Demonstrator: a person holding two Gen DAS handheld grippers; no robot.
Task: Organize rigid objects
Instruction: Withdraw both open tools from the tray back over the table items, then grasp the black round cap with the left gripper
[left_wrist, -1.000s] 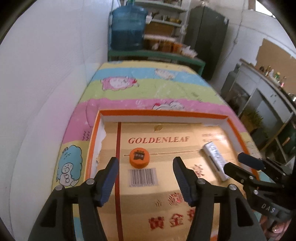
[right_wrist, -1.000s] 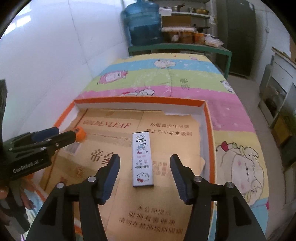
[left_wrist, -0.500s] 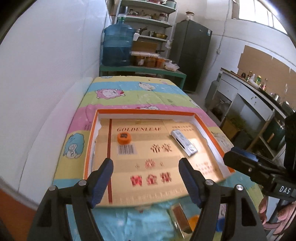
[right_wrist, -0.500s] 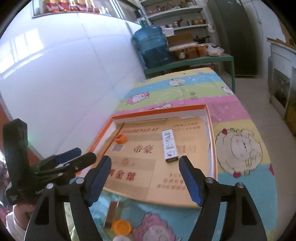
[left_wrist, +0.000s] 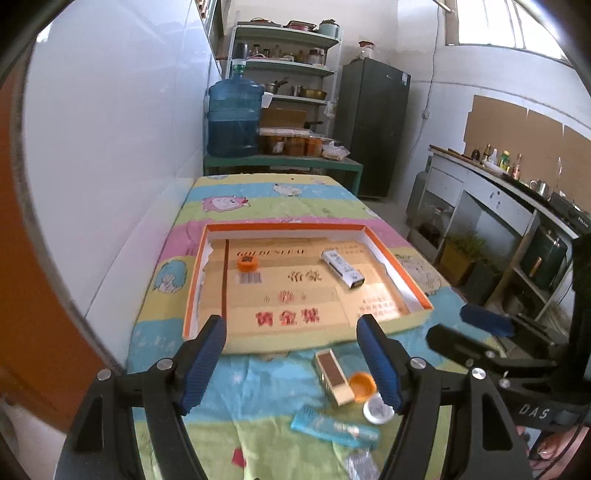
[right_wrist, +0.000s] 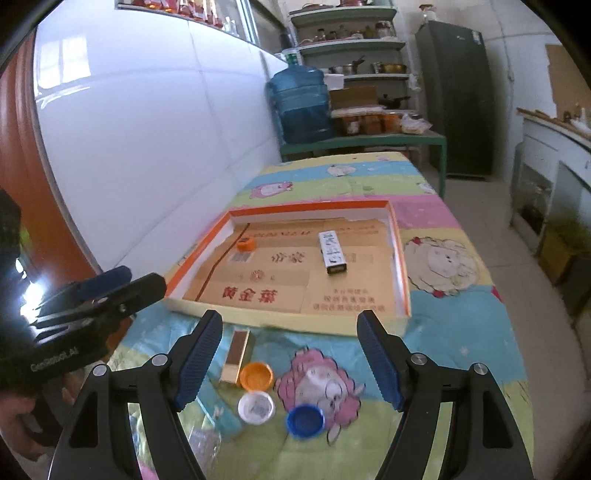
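Between placements: left gripper (left_wrist: 290, 363) and right gripper (right_wrist: 290, 356), jaws spread and empty, above loose caps; orange-rimmed tray (right_wrist: 400, 258) holds two items; next, likely orange cap (right_wrist: 256, 376).

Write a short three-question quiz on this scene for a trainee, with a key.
1. True or false: the white rectangular box lies inside the orange-rimmed tray.
2. Which cap lies inside the tray? A) blue cap B) white cap C) orange cap with a dark label
3. Fill in: the gold and brown box lies on the cloth, ______ the tray.

Key
1. True.
2. C: the orange cap with a dark label lies in the tray; the blue cap, white cap and plain orange cap lie on the cloth.
3. Outside.
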